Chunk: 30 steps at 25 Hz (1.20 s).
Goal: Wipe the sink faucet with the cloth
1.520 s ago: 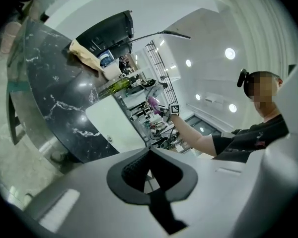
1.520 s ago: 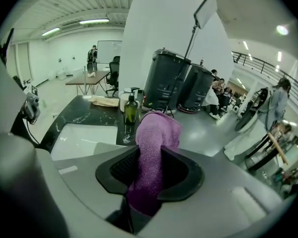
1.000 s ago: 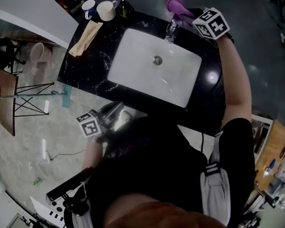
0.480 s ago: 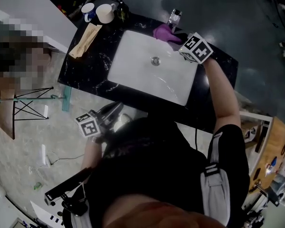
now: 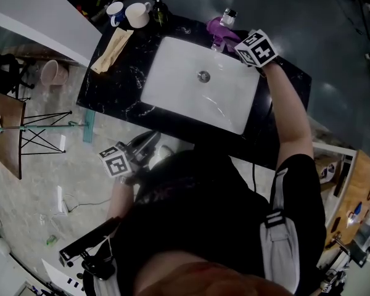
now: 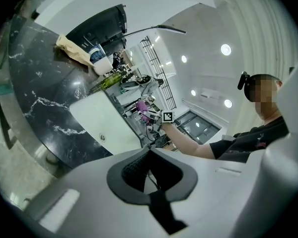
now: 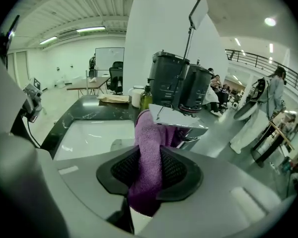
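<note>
Spanning the scene from left to right, a black white-veined marble countertop (image 5: 111,85) carried a white rectangular sink basin (image 5: 191,97) sunk into its middle. The person's bare right arm (image 5: 293,122) reached from the near side along the right end of the basin to its far rim.

The right gripper (image 7: 149,168), with its marker cube uppermost in the head view, pointed downward at that far rim. Its jaws stood partly apart, clamped on a purple terry cloth (image 7: 150,143) that filled the gap between the pads, and they had just closed a little further on it. The free end of the cloth rose beyond the jaws and lay against the underside of a flat chrome faucet spout (image 7: 184,120), touching it. In the head view the cloth was bunched over the faucet at the far rim, right of the basin's centre.

The left gripper (image 6: 149,168) hung off the near edge of the countertop, to the left and well apart from the faucet. Its jaws were pressed together with nothing between them.

A folded tan cloth (image 5: 111,49) lay on the far left of the countertop. Beyond it stood a white ceramic mug (image 5: 137,14) and a blue-and-white mug (image 5: 114,8), with a dark green bottle (image 5: 159,11) just right of them. A round metal drain (image 5: 203,76) sat in the far half of the basin.
</note>
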### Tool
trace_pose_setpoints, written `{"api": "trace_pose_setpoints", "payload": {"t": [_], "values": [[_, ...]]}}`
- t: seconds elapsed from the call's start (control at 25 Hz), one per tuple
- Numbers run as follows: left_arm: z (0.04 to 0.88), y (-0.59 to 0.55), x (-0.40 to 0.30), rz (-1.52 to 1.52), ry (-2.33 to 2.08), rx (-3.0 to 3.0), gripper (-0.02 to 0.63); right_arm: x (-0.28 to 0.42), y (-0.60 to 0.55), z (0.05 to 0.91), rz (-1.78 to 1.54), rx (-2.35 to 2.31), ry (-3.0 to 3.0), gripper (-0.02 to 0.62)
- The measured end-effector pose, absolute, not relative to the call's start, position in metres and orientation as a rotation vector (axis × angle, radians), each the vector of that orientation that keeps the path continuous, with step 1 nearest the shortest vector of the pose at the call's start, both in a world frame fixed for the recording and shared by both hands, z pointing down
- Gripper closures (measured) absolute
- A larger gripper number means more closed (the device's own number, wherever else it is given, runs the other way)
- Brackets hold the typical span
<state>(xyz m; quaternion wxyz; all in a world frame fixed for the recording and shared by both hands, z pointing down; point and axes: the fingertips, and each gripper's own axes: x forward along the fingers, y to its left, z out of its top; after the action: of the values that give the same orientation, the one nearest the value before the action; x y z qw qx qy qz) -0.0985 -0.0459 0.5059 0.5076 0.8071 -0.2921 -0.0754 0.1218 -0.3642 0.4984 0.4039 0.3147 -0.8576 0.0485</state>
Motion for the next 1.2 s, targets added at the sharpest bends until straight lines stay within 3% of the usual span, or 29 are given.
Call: {"api": "trace_pose_setpoints", "payload": {"t": [0.36, 0.76, 1.2], "values": [[0.511, -0.044, -0.089, -0.184, -0.669, 1.943, 0.606, 0.087, -0.253, 0.538, 0.010, 0.494, -2.131, 0.480], [0.523, -0.045, -0.082, -0.168, -0.736, 1.876, 0.607, 0.138, -0.372, 0.567, 0.207, 0.898, -2.120, 0.482], [0.531, -0.049, -0.077, -0.155, -0.755, 1.857, 0.607, 0.130, -0.384, 0.610, 0.300, 0.828, -2.060, 0.483]]}}
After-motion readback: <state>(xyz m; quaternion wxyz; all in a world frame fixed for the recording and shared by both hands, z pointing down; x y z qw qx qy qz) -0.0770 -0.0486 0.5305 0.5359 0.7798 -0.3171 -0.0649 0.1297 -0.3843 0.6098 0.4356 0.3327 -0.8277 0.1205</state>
